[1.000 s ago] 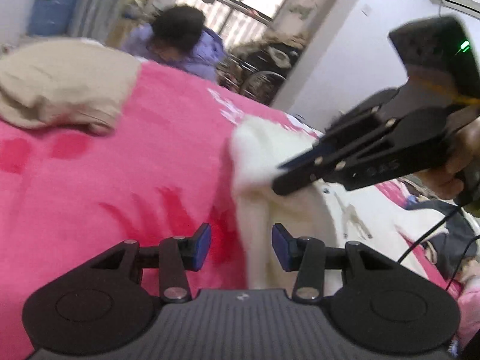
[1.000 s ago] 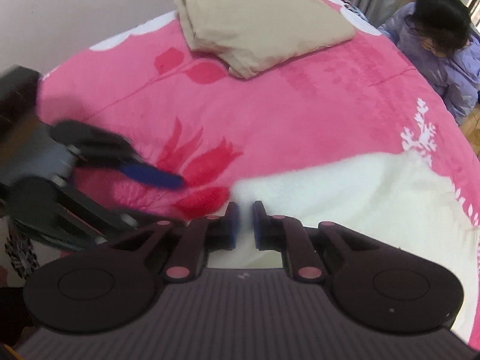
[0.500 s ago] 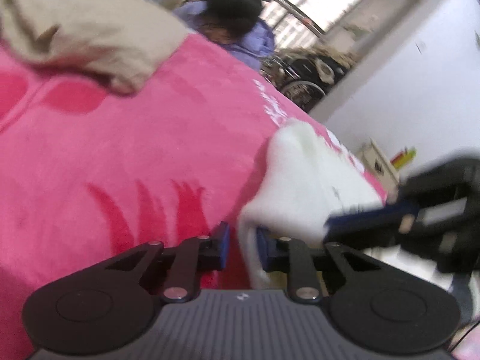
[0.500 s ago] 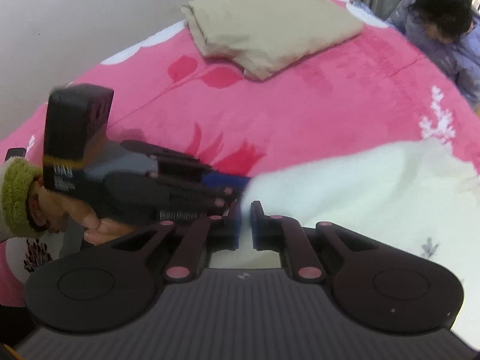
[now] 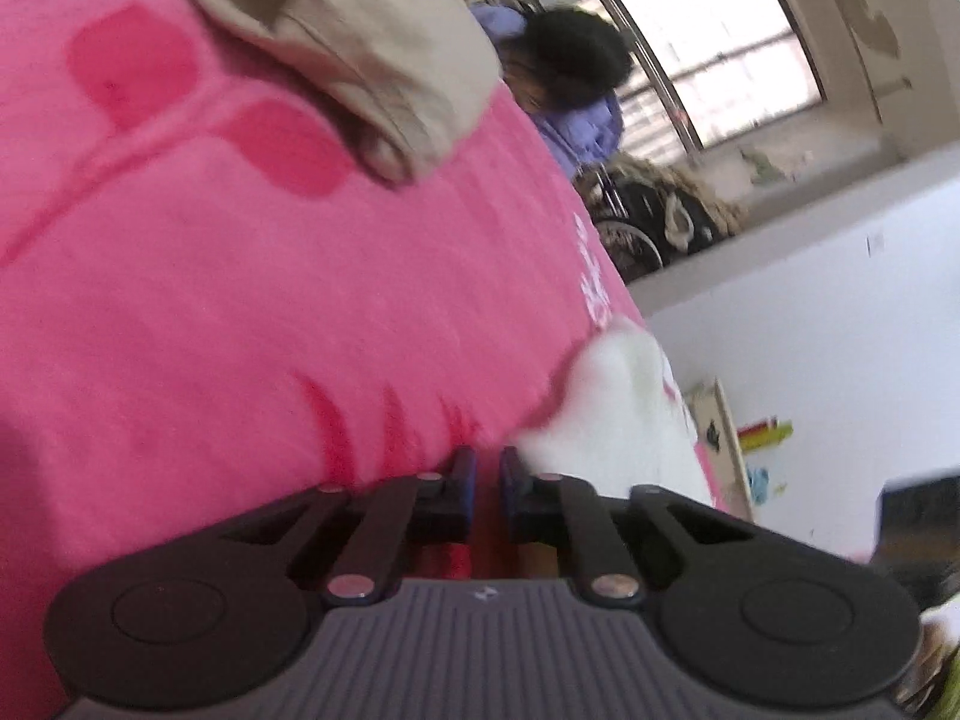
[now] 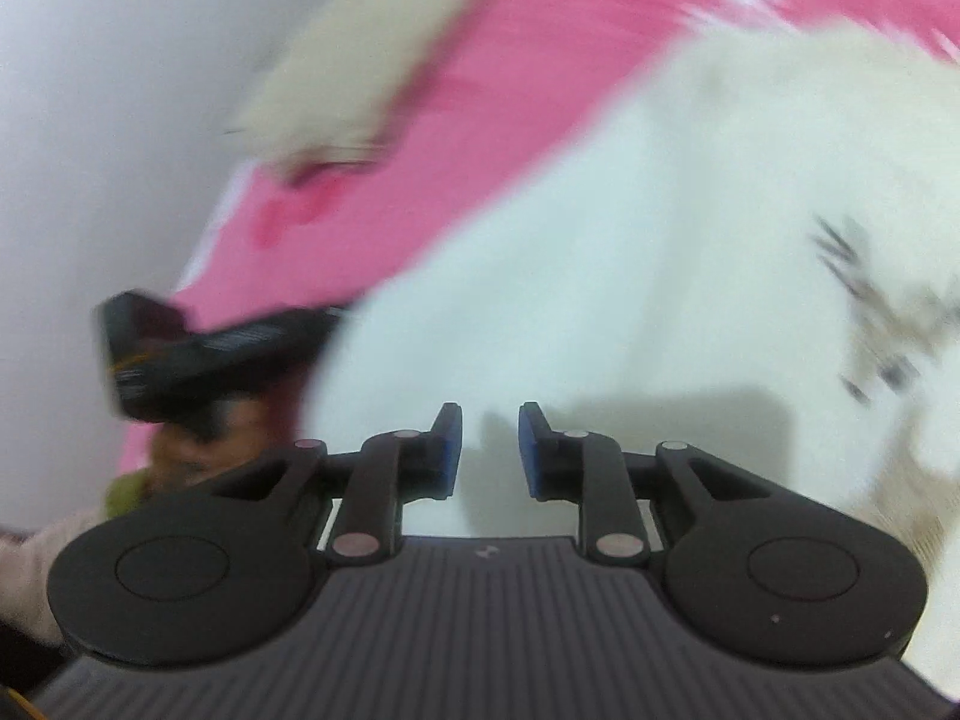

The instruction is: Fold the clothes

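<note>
Here, a pink blanket (image 5: 240, 312) covers the bed; a white garment (image 6: 630, 252) lies spread on it, apparently unfolded, so most folding remains. A folded beige garment (image 5: 360, 42) rests farther off. The left gripper (image 5: 485, 468), jaws nearly closed, seems to pinch the white edge. The right gripper (image 6: 490, 441) is parted, empty.
</note>
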The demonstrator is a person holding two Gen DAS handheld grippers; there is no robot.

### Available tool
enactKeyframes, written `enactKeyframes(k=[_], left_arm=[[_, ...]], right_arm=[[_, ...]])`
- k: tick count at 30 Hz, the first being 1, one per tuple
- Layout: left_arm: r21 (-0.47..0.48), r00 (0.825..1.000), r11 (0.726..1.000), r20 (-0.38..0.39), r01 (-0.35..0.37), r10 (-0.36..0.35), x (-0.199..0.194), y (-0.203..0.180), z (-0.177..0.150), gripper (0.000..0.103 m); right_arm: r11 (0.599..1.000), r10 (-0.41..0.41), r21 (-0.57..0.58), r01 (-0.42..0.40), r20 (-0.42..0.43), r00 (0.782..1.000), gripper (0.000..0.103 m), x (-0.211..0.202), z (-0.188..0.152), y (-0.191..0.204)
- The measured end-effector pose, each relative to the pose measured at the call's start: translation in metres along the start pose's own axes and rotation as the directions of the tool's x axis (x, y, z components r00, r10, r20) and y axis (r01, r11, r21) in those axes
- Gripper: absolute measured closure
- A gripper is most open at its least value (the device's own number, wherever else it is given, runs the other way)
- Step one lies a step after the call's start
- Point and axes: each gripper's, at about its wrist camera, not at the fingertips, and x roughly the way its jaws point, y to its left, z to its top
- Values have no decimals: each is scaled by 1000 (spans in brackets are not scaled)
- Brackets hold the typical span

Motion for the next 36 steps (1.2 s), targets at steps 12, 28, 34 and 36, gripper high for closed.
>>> enactKeyframes(k=[12, 28, 34, 36], left_arm=[[53, 1000, 999, 7, 1, -2, -18, -9, -10, 78], [92, 1000, 996, 1, -12, 12, -17, -14, -9, 78], [103, 1000, 995, -2, -15, 15, -19, -13, -9, 78], [111, 1000, 994, -1, -19, 19, -20, -13, -10, 78]], right_arm=[[985, 81, 151, -77, -19, 997, 71, 12, -17, -22], [993, 19, 121, -18, -8, 1000, 99, 2, -20, -26], [993, -18, 115, 20, -21, 1000, 99, 11, -22, -27], [995, -34, 96, 36, -24, 999, 98, 15, -22, -23]])
